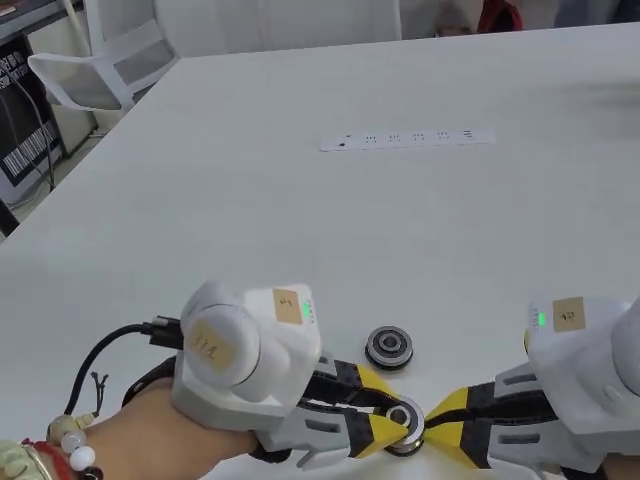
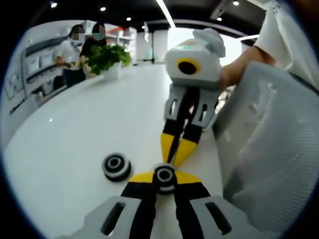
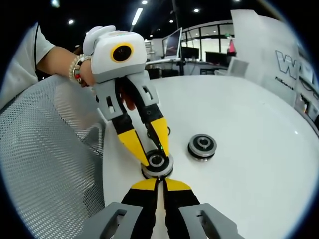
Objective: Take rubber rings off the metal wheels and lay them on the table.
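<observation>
Within left claw (image 2: 165, 179), wheel (image 1: 404, 416) half hidden, right claw (image 1: 430, 427) partly cropped.

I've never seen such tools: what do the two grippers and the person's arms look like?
Both the left gripper and right gripper have rounded white bodies, tan stickers, green lights and black fingers tipped in yellow. A black cable runs from the left one. The person wears a beaded bracelet and a white sleeve.

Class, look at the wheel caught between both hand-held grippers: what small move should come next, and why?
Probably draw the right hand-held gripper straight back to peel off the rubber ring. Its jaws look pinched shut on the rim, while the left hand-held gripper clamps the wheel from both sides.
</observation>
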A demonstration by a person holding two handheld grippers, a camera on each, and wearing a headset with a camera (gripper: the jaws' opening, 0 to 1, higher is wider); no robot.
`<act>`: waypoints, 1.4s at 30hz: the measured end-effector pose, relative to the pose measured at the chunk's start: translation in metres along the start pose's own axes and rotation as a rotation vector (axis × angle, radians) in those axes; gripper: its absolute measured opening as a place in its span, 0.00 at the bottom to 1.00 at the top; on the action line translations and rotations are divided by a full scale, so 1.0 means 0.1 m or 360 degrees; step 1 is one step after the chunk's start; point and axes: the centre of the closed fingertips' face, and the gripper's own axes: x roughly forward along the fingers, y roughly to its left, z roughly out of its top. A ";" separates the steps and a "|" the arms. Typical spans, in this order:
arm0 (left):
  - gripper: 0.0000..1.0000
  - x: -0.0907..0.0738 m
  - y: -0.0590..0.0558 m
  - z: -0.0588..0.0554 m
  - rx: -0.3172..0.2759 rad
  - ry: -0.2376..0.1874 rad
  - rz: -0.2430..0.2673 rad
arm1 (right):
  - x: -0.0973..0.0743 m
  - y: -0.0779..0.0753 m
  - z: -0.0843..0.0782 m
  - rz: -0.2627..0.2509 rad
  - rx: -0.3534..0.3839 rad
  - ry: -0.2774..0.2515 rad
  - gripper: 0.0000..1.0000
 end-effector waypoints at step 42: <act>0.13 -0.02 0.01 0.01 0.0035 -0.0002 0.0044 | -0.10 0.03 0.21 0.0458 0.1447 -0.0414 0.00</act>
